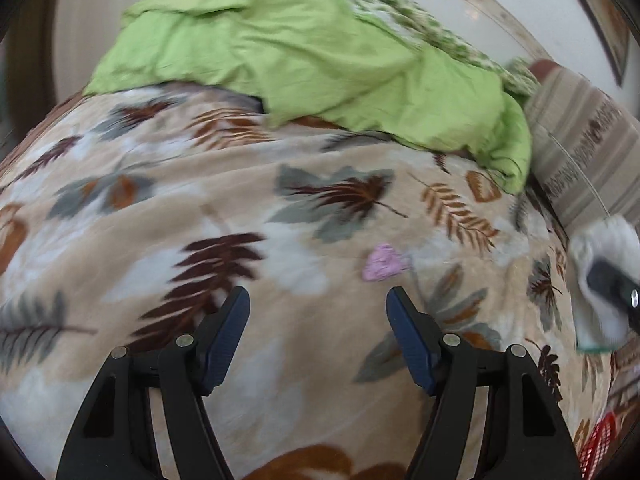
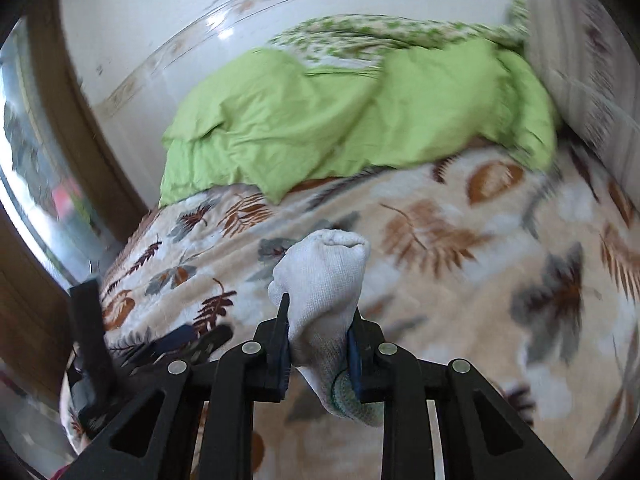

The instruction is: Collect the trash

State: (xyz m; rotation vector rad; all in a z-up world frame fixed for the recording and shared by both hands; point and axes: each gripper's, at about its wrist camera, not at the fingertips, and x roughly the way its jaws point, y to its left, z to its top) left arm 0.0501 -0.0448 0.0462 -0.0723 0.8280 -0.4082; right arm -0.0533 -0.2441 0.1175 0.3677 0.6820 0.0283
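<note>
A small crumpled pink paper [image 1: 383, 262] lies on the leaf-patterned blanket [image 1: 180, 208], just beyond my left gripper [image 1: 318, 300], which is open and empty above the blanket. My right gripper [image 2: 320, 320] is shut on a white knitted glove [image 2: 326, 276] and holds it above the blanket [image 2: 480, 260]. In the left wrist view the glove [image 1: 600, 248] and a right gripper finger [image 1: 612, 284] show at the right edge. In the right wrist view the left gripper's fingers [image 2: 188, 340] show blurred at the lower left.
A crumpled green sheet [image 1: 304, 52] lies on the far part of the bed, also seen in the right wrist view [image 2: 340, 120]. A striped pillow [image 1: 588, 144] is at the right. A white wall [image 2: 160, 20] stands behind. A red patterned thing [image 1: 596, 444] is at the lower right.
</note>
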